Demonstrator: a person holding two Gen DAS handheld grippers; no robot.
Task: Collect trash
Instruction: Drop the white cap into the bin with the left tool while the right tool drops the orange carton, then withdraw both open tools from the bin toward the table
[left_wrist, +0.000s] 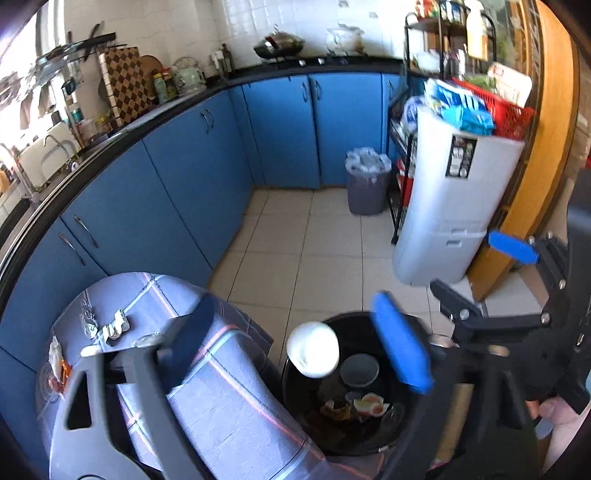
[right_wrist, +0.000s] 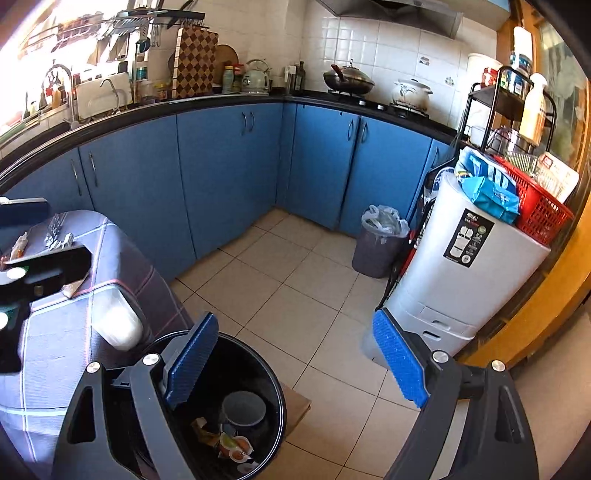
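A black round bin (left_wrist: 402, 417) stands on the floor beside the cloth-covered table (left_wrist: 207, 406); it holds a grey cup (left_wrist: 359, 369) and food scraps (left_wrist: 364, 404). A white paper cup (left_wrist: 313, 350), blurred, is in the air between my left fingers above the bin mouth, touching neither finger. My left gripper (left_wrist: 295, 350) is open. My right gripper (right_wrist: 295, 365) is open and empty, over the bin (right_wrist: 258, 373) and the floor beside it. The white cup (right_wrist: 116, 321) shows at the table edge in the right wrist view. Wrappers (left_wrist: 57, 363) lie on the table.
Blue cabinets (right_wrist: 229, 162) line the left and back walls. A grey lined bin (right_wrist: 378, 243) stands in the far corner. A white appliance (right_wrist: 458, 266) with a red basket (right_wrist: 535, 206) stands at the right. Tiled floor (right_wrist: 295, 280) lies between.
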